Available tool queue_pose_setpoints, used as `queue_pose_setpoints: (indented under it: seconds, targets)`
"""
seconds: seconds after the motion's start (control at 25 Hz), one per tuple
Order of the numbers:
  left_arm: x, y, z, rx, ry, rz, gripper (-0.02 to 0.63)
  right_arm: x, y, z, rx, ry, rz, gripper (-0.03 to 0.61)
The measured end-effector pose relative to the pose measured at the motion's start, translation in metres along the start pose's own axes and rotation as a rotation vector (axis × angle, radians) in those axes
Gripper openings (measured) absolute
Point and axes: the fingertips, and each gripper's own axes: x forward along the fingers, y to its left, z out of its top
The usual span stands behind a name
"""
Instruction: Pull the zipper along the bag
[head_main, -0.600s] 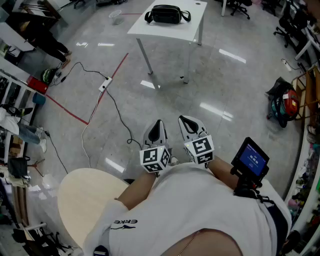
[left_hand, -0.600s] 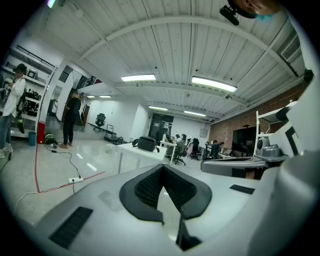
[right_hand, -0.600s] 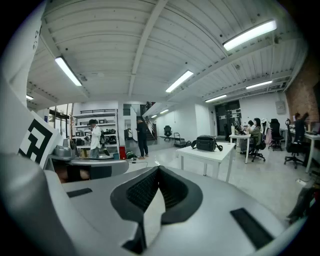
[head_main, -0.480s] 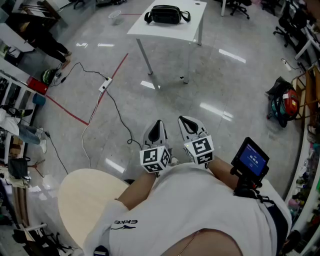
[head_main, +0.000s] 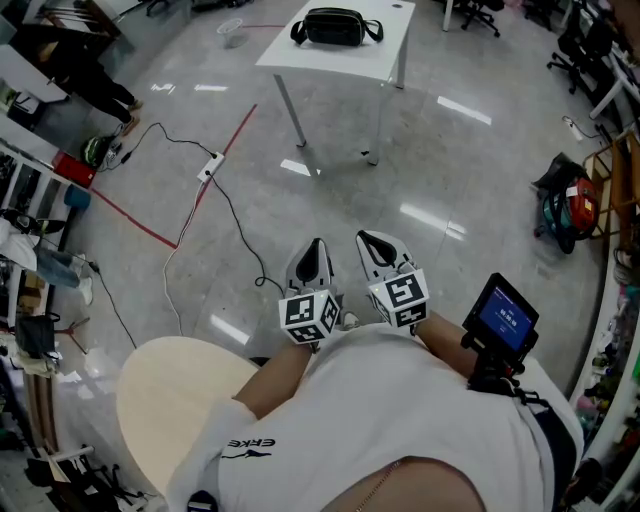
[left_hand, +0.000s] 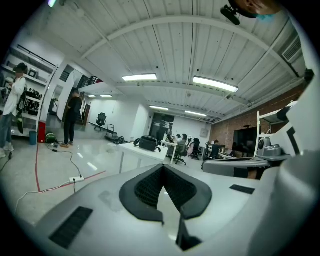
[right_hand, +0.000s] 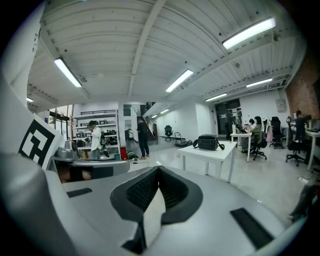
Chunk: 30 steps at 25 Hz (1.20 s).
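Moved since the earlier frames: almost nothing. We note only that the white table and the bag sit a touch higher in the head view; both grippers are held as before, close to the person's chest.

Item 1, bag: black, lying at the middle of the table, well apart from both grippers. Its long axis runs left to right in the head view, with a strap loop at each end. We cannot make out the zipper or any label on it. It also shows in the left gripper view and the right gripper view.

Item 2, left gripper: jaw tips pressed together, nothing between them.

Item 3, right gripper: jaw tips likewise together and empty.

Item 4, writing: "ERKE" printed on the white shirt. We cannot read the text on the small blue screen.
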Motion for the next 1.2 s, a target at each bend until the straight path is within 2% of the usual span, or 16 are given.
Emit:
queue_pose_setpoints:
  seconds: [0.4, 0.56, 0.72, 1.04, 1.2]
  targets:
    - [0.002, 0.013, 0.002, -0.006, -0.001, 0.001, 0.005, 0.011, 0.005, 0.001, -0.004, 0.001, -0.002, 0.005]
    - [-0.001, 0.044, 0.004, -0.012, -0.001, -0.003, 0.005, 0.032, 0.026, 0.002, -0.007, 0.007, -0.012, 0.005]
    - [-0.006, 0.056, 0.002, -0.020, 0.001, -0.002, 0.005, 0.037, 0.033, 0.000, -0.012, 0.017, -0.020, 0.005]
    - [0.004, 0.075, 0.005, -0.037, -0.004, 0.036, 0.005, 0.055, 0.026, 0.006, -0.039, 0.027, -0.006, 0.005]
    - [0.029, 0.087, 0.009, -0.034, 0.000, 0.051, 0.005, 0.081, 0.013, 0.009, -0.036, 0.029, 0.009, 0.005]
